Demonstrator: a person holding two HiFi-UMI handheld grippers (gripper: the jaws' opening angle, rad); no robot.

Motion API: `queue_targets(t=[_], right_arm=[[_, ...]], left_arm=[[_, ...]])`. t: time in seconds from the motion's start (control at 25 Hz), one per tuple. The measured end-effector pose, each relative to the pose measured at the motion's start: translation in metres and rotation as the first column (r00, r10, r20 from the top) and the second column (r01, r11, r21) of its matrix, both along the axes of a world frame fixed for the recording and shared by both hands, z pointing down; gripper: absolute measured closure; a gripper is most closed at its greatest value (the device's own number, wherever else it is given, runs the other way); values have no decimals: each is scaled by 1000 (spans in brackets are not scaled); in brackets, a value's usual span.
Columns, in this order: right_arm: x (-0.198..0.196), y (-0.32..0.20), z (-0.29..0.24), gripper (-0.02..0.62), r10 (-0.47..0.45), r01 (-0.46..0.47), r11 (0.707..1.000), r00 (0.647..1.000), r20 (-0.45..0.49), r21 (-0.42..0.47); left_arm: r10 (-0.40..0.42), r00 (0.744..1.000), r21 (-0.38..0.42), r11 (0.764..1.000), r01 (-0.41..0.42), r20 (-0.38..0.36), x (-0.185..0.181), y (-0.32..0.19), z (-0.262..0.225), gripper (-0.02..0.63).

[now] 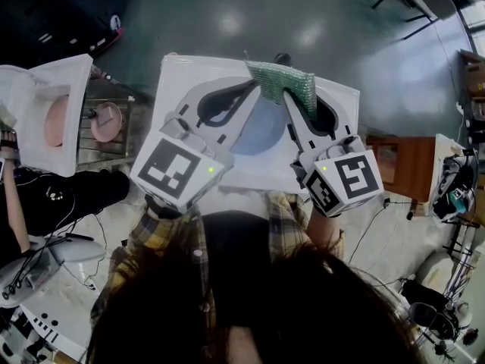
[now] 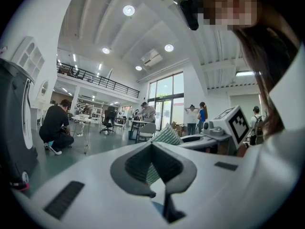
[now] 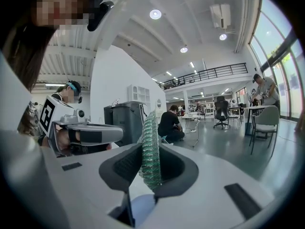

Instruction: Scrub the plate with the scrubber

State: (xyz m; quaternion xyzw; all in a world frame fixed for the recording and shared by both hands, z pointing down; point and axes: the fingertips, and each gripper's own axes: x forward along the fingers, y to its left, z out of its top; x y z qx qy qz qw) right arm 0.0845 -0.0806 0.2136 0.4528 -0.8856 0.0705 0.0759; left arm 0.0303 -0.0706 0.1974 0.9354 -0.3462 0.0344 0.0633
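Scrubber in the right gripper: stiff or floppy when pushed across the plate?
The scrubber looks like thin green mesh, and its edge curves above the right gripper, so it will probably flex rather than stay stiff. It seems light for its size, and the open texture should make it unlikely to slip.

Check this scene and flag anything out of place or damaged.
Nothing stands out. The plate looks whole against the white surface, and the right gripper holds the green scrubber upright between its jaws. No spills or damage show.
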Motion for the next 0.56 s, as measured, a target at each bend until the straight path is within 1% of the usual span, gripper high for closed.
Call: queue_targets(t=[0.28,0.56], right_arm=[[0,2,2,495,1,-1,1000,1000,8,-3],[7,6,3,495,8,-8,1000,1000,8,-3]], left_arm=[[-8,1000,1,1000,8,-5,-3,0,-1,592],[-7,1000,-1,1000,7,-5,3,5,1,592]])
